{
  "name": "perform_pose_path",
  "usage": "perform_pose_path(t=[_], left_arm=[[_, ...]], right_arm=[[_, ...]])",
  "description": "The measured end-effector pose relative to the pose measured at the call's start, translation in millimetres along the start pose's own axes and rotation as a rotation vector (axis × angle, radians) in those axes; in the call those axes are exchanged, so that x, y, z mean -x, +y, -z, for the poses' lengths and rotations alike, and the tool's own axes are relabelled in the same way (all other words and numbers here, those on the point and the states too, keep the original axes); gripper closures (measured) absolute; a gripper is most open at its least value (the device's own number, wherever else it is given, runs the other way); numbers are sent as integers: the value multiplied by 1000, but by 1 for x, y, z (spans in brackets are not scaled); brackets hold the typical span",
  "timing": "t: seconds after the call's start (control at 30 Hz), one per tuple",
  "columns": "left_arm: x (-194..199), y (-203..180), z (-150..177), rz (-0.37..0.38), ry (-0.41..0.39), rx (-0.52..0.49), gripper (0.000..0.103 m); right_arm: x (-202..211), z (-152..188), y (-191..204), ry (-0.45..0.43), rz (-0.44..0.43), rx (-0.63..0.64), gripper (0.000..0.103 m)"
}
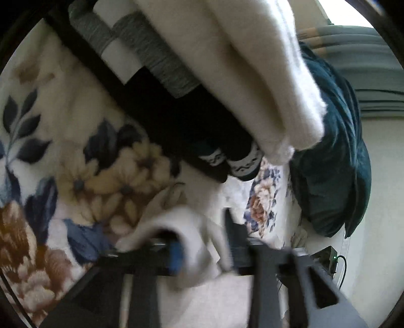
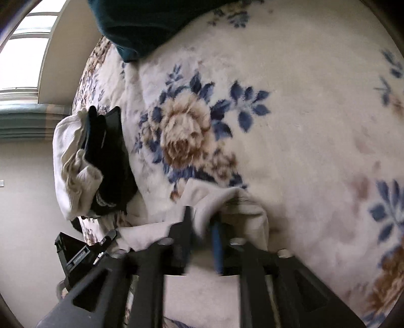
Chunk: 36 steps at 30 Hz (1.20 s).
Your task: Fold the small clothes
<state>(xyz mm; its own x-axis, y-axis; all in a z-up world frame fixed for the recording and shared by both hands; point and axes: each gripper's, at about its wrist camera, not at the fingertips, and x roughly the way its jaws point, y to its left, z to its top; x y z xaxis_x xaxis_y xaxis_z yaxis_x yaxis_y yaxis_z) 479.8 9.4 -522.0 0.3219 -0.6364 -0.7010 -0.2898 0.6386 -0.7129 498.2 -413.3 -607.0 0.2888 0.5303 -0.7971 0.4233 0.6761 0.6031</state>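
Left wrist view
Left gripper (image 1: pixel 202 242): its jaws pinch a white sock (image 1: pixel 192 227), one end of which bunches between a blue-padded finger and a black one.
Sock's place: low in the frame, lifted just above the flowered blanket (image 1: pixel 83 156).
Pile of clothes (image 1: pixel 202 75): a white sock, grey-striped socks and black socks with patterned cuffs lie side by side across the top of the frame, resting on the blanket.
Teal pillow (image 1: pixel 335 161): to the right, behind the pile.
Blur: the fingers and sock are smeared, so the exact grip line is hard to read.

Right wrist view
Right gripper (image 2: pixel 202 234): its jaws are pressed together on the other end of the white sock (image 2: pixel 227 201), with cloth folded over both fingers.
Sock's place: against the blanket (image 2: pixel 290 126), just below a large brown rose print.
Pile of clothes (image 2: pixel 96 161): white and black socks heaped at the left, near the bed's edge.
Left gripper (image 2: pixel 80 254): seen at lower left beside the sock.
Teal pillow (image 2: pixel 151 22): at the top.
Window (image 2: pixel 22 48): upper left.
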Motion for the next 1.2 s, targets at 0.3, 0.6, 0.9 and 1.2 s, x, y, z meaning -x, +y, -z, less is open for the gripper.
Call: perform_pose_path(t=[0.3,0.6,0.9,1.2], left_arm=[[69,-1,54,-58,-127,-73,42],[71,54,121,-154,-56,72,42],[37,42,111,-210,14,-175,95],[81,88,86,-265,21,-51,84]], right_arm=[[31,23,-1,-76,41,93,19],[55,105,-61,23,23,-30,19],[16,125,-55,142,11,1,89],[30,131,-59,96,153,-9,99]])
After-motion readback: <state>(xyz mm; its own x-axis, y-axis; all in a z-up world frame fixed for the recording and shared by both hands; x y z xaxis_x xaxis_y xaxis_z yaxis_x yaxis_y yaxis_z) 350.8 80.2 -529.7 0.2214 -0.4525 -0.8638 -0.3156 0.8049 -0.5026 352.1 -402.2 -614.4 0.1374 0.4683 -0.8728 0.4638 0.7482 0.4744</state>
